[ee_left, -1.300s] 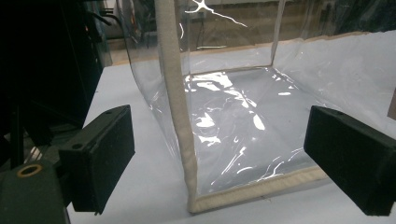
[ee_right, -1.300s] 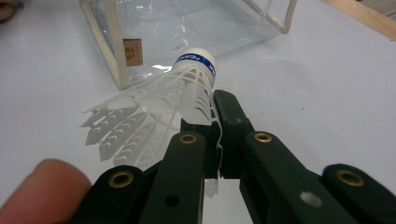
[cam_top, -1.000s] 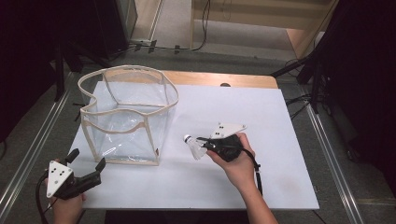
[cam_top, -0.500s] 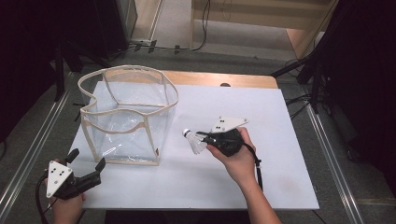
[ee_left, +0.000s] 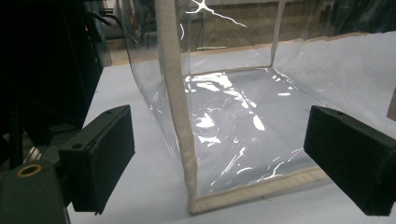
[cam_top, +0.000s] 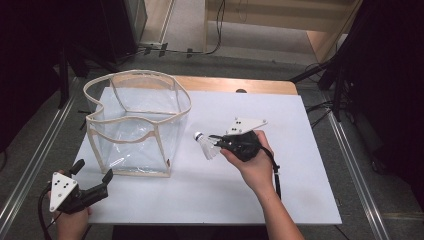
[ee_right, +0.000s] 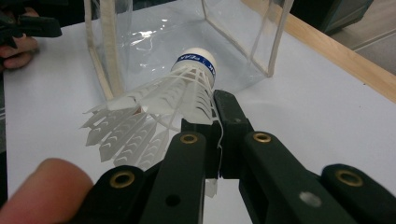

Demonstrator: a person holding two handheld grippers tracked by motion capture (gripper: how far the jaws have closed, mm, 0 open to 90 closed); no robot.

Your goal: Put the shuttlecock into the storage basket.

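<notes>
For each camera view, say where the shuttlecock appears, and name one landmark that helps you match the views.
High view: the shuttlecock sits mid-table, right of the clear bag, in the right gripper.
Left gripper view: not in it.
Right gripper view: centre, its skirt pinched just above the jaws.
Shared landmark: the clear bag's cream-edged corner.

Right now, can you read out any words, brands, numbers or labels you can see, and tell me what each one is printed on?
White lettering on the blue band around the cork of the white feathered shuttlecock: too blurred and turned away to read for certain.
Clear plastic bag with beige fabric trim: no text to be seen.
White table top: no text to be seen.
</notes>
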